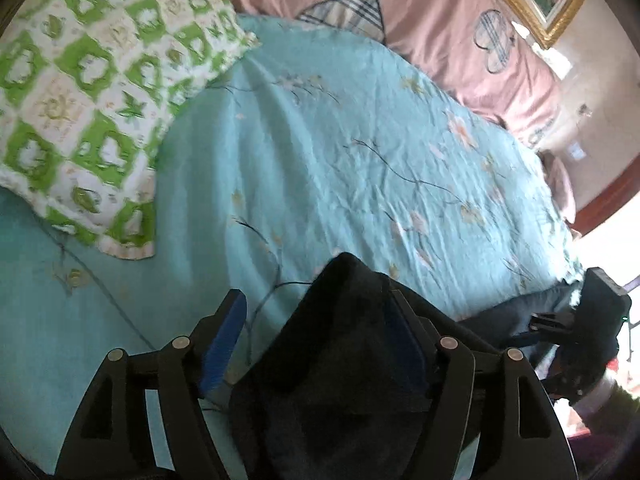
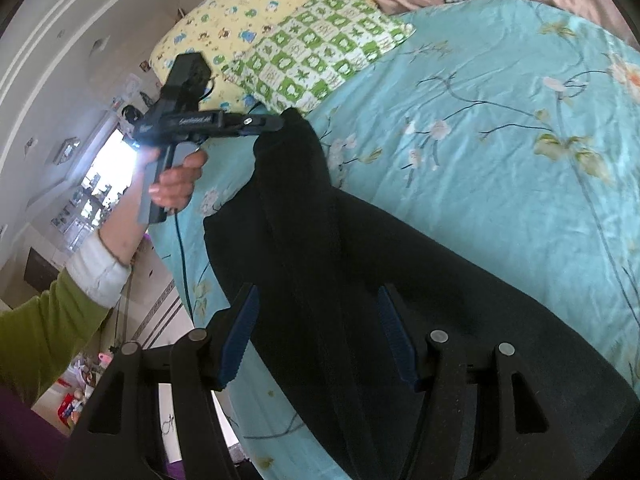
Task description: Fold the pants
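Observation:
Dark navy pants (image 2: 332, 256) lie across the near side of a bed with a light blue flowered sheet (image 2: 500, 128). In the left wrist view the pants cloth (image 1: 344, 360) bunches up between the fingers and hides part of the right finger; my left gripper (image 1: 316, 312) stands open around it. From the right wrist view the left gripper (image 2: 276, 122) touches the far end of the pants, held by a hand. My right gripper (image 2: 318, 312) is open with the pants under and between its fingers. It also shows in the left wrist view (image 1: 532, 326) at the right, on the pants.
A green-and-white checked pillow (image 1: 88, 92) lies at the head of the bed, beside a yellow patterned pillow (image 2: 228, 12). A pink duvet (image 1: 440, 24) lies along the far side. A dark cable (image 2: 182, 256) hangs at the bed's edge. The floor shows clutter at the lower left.

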The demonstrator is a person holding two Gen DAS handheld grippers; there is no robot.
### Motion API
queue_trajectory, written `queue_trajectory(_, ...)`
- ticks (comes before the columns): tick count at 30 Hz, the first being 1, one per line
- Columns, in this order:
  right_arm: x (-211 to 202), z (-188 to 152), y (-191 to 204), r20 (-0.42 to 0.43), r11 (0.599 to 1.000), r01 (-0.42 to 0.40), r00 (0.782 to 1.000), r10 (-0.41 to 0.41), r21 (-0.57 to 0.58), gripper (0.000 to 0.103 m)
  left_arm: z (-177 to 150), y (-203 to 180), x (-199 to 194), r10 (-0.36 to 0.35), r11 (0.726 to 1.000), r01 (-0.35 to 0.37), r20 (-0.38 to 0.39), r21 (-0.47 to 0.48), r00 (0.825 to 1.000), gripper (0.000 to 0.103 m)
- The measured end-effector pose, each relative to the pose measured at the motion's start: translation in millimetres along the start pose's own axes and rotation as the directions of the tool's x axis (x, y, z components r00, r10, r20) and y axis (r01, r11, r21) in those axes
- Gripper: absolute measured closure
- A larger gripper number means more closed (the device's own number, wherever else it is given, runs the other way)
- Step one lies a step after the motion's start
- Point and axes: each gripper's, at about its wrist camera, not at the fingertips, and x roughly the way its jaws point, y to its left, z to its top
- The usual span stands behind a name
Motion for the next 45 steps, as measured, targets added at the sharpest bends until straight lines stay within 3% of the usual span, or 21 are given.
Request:
queue_trajectory(4,16,5,4,-0.028,1.0,0.0,1.0,-0.001,-0.02,0.041,0,-6,11,-0.017,0.999,0.018,-0.045,0.036,0.999,0.033)
queue_trajectory(5,20,7,7,-0.03,1.0,0.002,1.0,-0.003,-0.03,0.047,-1,-9,12,0.0,0.999,0.003,-0.044,0.052,0.999,0.035)
queue_trajectory(6,23,8,10,-0.037,0.999,0.005,0.999,-0.007,-0.045,0.053,-2,-14,12,0.016,0.997,-0.014,-0.037,0.07,0.999,0.044)
queue_trajectory(8,28,10,15,-0.041,0.997,0.027,0.999,-0.03,-0.071,0.076,-4,-21,9,0.047,0.994,-0.045,-0.012,0.096,0.999,0.059)
queue_trajectory(10,28,11,20,-0.033,0.995,0.039,0.999,-0.043,-0.094,0.095,-6,-24,3,0.065,0.992,-0.066,0.015,0.105,0.998,0.089)
queue_trajectory(12,25,11,24,-0.007,0.993,0.051,0.999,-0.052,-0.108,0.095,-9,-27,-6,0.067,0.992,-0.071,0.048,0.106,0.997,0.092)
queue_trajectory(17,12,6,42,0.049,0.985,0.06,0.997,-0.052,-0.162,0.096,-28,-42,-33,0.094,0.983,-0.112,0.124,0.145,0.988,0.095)
queue_trajectory(24,9,-14,69,0.068,0.962,0.091,0.995,-0.076,-0.257,0.096,-73,-47,-69,0.107,0.984,-0.135,0.221,0.119,0.969,0.097)
queue_trajectory(31,18,-34,81,0.063,0.943,0.123,0.992,-0.108,-0.31,0.096,-121,-39,-80,0.15,0.987,-0.162,0.277,0.021,0.949,0.097)
queue_trajectory(37,30,-42,87,0.046,0.931,0.142,0.99,-0.134,-0.336,0.096,-146,-22,-75,0.155,0.987,-0.131,0.305,-0.099,0.94,0.097)
queue_trajectory(41,37,-46,87,0.023,0.928,0.145,0.989,-0.146,-0.343,0.095,-160,-10,-70,0.156,0.977,-0.102,0.307,-0.186,0.939,0.096)
queue_trajectory(45,36,-49,85,0.007,0.936,0.13,0.991,-0.136,-0.326,0.092,-175,-7,-69,0.207,0.955,-0.127,0.295,-0.269,0.933,0.096)
